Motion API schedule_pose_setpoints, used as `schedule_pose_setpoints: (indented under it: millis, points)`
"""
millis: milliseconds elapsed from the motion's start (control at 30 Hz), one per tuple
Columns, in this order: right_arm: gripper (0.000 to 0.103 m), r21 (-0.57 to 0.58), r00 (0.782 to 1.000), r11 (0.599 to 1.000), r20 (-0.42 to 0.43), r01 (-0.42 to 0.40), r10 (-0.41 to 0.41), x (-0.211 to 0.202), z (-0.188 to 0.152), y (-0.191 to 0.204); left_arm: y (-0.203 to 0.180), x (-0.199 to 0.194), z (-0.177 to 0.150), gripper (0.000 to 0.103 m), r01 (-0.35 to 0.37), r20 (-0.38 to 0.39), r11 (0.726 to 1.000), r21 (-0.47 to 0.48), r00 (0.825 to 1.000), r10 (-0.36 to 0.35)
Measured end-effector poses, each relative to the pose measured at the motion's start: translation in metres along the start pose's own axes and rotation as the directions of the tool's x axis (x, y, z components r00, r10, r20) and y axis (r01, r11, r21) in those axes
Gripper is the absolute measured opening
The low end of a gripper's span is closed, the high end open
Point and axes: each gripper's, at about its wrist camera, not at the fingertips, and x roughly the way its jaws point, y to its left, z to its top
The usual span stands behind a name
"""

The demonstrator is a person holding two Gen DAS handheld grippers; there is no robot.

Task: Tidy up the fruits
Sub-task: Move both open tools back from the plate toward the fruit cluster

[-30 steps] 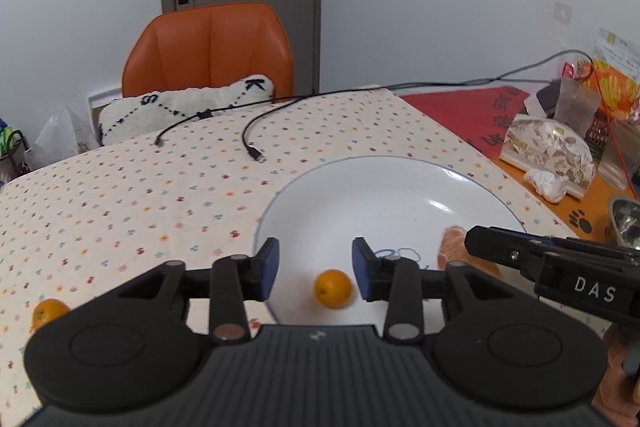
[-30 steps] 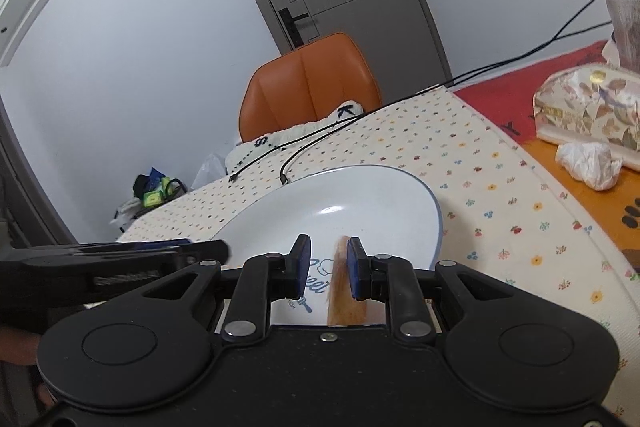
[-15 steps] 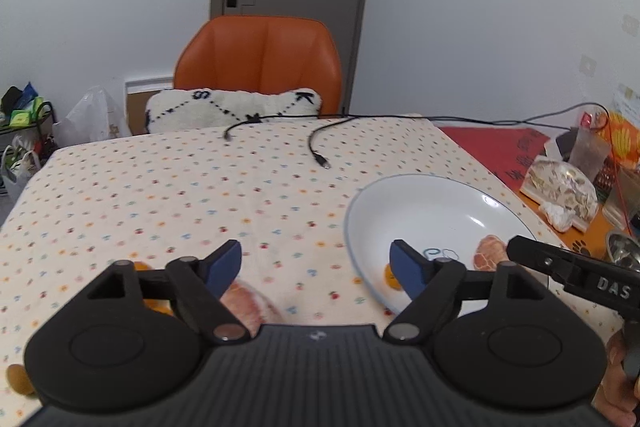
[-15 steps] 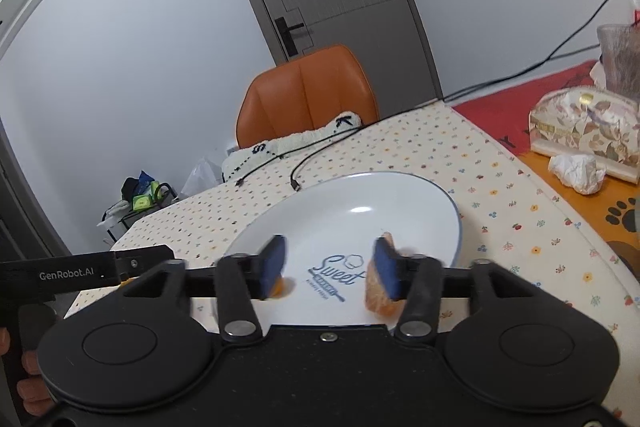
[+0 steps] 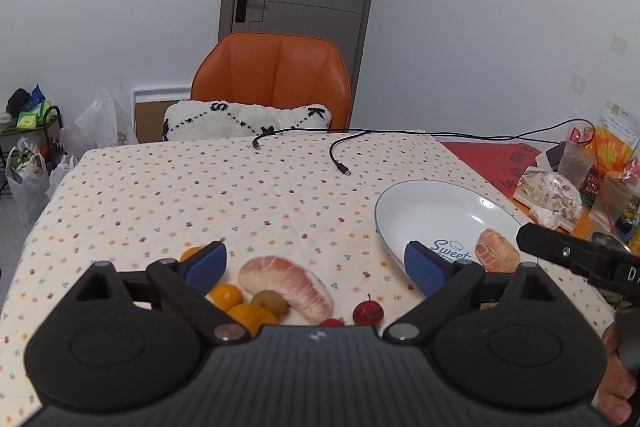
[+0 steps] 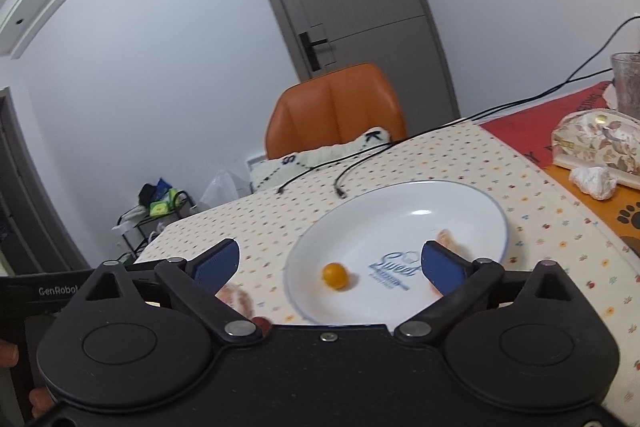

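The fruit is split between two places. On the white plate (image 6: pixel 472 199), which sits toward the right edge of the tabletop (image 5: pixel 160 187), you have one small orange fruit (image 6: pixel 336 275) left of the printed "Sweet" lettering and one peeled pomelo segment (image 5: pixel 496 255) right of it, the two well apart. The remaining fruit lies loose on the dotted tablecloth near the front edge, left of the plate: a larger pomelo segment (image 5: pixel 286 285), a kiwi (image 5: pixel 271 302) touching its near side, several oranges (image 5: pixel 226 295) just beside the kiwi, and two small red fruits (image 5: pixel 368 311) toward the plate. Your left gripper (image 5: pixel 316 263) hangs above this loose cluster with its blue-padded fingers spread wide and nothing between them. Your right gripper (image 6: pixel 330 261) sits over the near rim of the plate, fingers likewise spread wide and empty; its right pad partly hides the plated pomelo segment in the right wrist view. Two black cables (image 5: pixel 340 163) trail across the far side of the tabletop. An orange chair (image 5: pixel 272 79) with a white cushion (image 5: pixel 240 121) stands beyond the far edge.
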Motion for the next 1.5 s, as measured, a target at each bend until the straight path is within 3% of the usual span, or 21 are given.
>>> schedule_pose_setpoints:
  millis: [667,1000,1500]
  points:
    - [0.100,-0.063,0.995,0.995,-0.067,-0.082,0.078,0.011,-0.015,0.050,0.074,-0.042,-0.022,0.095,-0.069,0.027,0.989,-0.127,0.997,0.073]
    - [0.080,-0.107,0.986,0.988,-0.134,-0.112,0.098,0.029,-0.027,0.070,0.106,-0.045,-0.037,0.092,-0.096,0.030,0.979,-0.179,0.994,0.103]
    - [0.065,-0.130,0.973,0.983,-0.204,-0.133,0.105,0.050,-0.043,0.084,0.131,-0.038,-0.057,0.091,-0.128,-0.002,0.969,-0.212,0.991,0.131]
